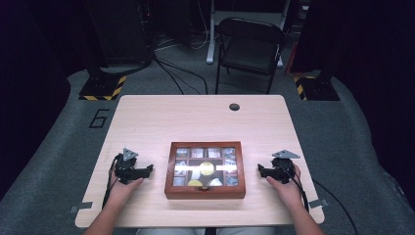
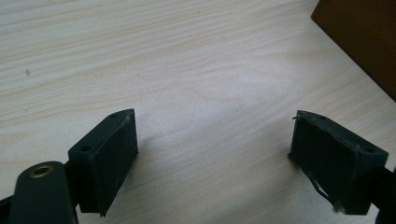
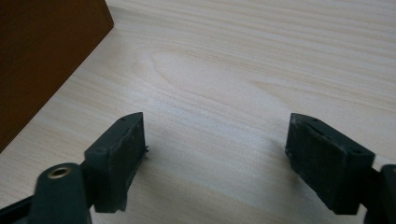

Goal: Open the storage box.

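Note:
A brown wooden box with a glass lid lies near the table's front edge; under the glass are compartments holding small packets. My left gripper rests on the table to the left of the box, open, with bare wood between its jaws. The box's dark side fills the upper right corner of the left gripper view. My right gripper rests to the right of the box, also open and empty. The box wall is at the upper left in the right gripper view. Neither gripper touches the box.
The light wooden table has a round cable hole at the back. Behind it stand a black folding chair and stands with yellow-black striped bases. Cables trail from both grippers toward the front edge.

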Demonstrator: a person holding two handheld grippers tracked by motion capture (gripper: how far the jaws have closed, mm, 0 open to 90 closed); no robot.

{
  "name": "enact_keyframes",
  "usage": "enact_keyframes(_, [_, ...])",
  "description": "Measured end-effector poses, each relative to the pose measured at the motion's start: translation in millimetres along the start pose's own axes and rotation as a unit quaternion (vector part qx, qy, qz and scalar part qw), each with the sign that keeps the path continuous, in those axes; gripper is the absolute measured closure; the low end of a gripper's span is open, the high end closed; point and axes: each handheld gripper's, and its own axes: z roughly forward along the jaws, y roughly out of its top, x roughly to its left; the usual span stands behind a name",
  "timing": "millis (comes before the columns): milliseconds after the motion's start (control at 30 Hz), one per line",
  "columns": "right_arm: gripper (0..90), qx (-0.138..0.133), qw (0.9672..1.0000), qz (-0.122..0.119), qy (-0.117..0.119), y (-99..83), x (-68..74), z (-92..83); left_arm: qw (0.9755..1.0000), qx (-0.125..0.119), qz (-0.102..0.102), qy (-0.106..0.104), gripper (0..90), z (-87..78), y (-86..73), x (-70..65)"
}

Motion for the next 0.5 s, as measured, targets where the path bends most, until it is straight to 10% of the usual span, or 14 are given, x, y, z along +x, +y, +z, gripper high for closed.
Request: enact_keyframes(500, [35.5,0.029,0.9995,-0.009,0.000,5.8,5.4,-8.5,0.9995,0.014,-0.017,-0.022,30.2,-8.2,3.5,-1.3])
